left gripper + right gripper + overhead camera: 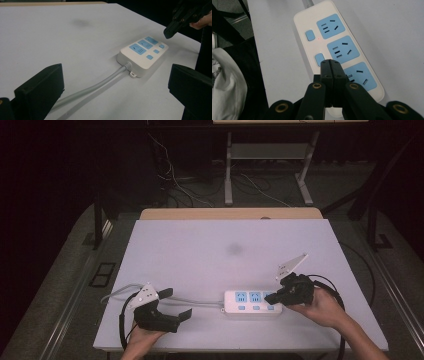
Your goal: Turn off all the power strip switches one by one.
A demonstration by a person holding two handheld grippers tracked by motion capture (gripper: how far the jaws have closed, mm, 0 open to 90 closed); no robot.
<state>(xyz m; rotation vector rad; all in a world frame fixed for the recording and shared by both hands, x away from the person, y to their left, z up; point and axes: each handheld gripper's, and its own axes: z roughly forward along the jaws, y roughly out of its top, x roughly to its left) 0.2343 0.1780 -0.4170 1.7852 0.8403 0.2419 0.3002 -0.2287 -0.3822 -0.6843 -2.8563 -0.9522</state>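
power strip, white plastic with three blue sockets and three blue switch buttons (252,302), lies flat at lower centre of the high view on the pale lilac counter (225,245), its grey cord (195,302) running left. right hand-held gripper (331,68) is clenched on nothing, tip poised over the last button at the strip's right end; touching or not, cannot tell. left hand-held gripper (177,305) released, jaws wide, idle at lower left, apart from the strip. likely step: pressing a switch. next move calls for a short straight push down without sliding the strip.
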